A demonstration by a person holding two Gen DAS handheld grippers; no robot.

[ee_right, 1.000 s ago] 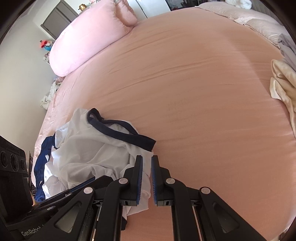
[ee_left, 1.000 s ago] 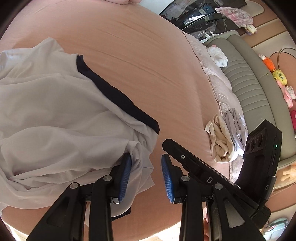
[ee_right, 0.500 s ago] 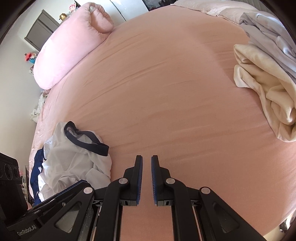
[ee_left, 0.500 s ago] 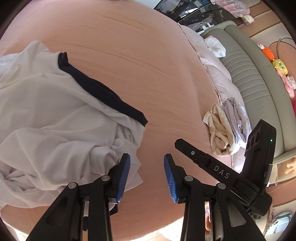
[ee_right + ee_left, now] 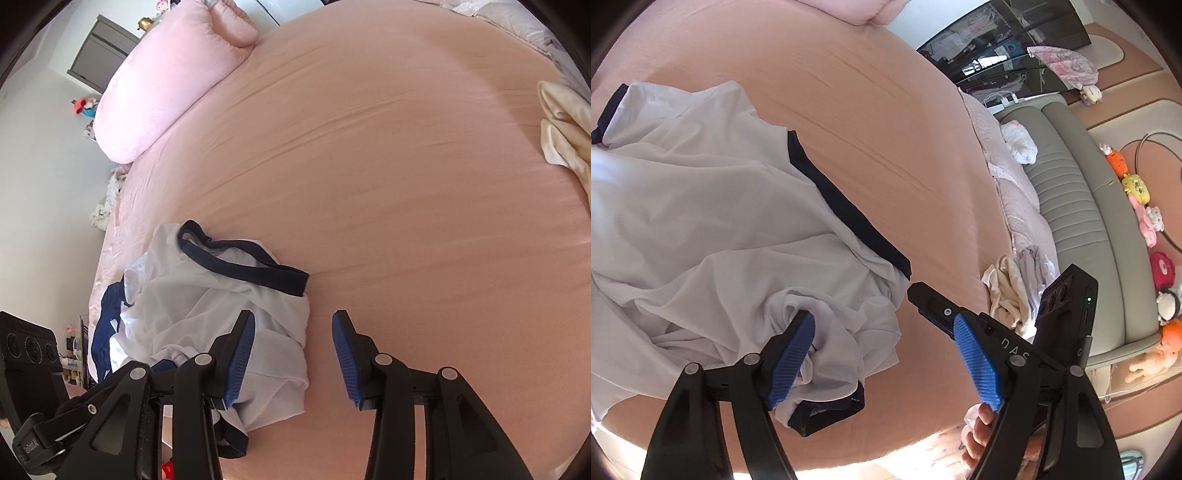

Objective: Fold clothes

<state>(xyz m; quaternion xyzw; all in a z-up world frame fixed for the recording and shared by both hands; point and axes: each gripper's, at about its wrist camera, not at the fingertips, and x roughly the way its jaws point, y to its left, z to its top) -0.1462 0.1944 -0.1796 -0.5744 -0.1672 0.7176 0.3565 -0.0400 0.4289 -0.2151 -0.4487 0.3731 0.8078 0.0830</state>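
Blue pads spread wide on my left gripper point(image 5: 884, 354), nothing held; my right gripper point(image 5: 293, 360) gapes open too, empty. Just ahead, the white garment point(image 5: 207, 306) with navy trim lies crumpled at the near edge of the pink bed point(image 5: 406, 166). Farther off I see a cream cloth point(image 5: 565, 136) and pink pillow point(image 5: 170, 77).

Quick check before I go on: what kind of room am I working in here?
Most likely a bedroom. The white shirt lies on a wide bed under a peach sheet, with a pink pillow at its head and a grey padded bench alongside.
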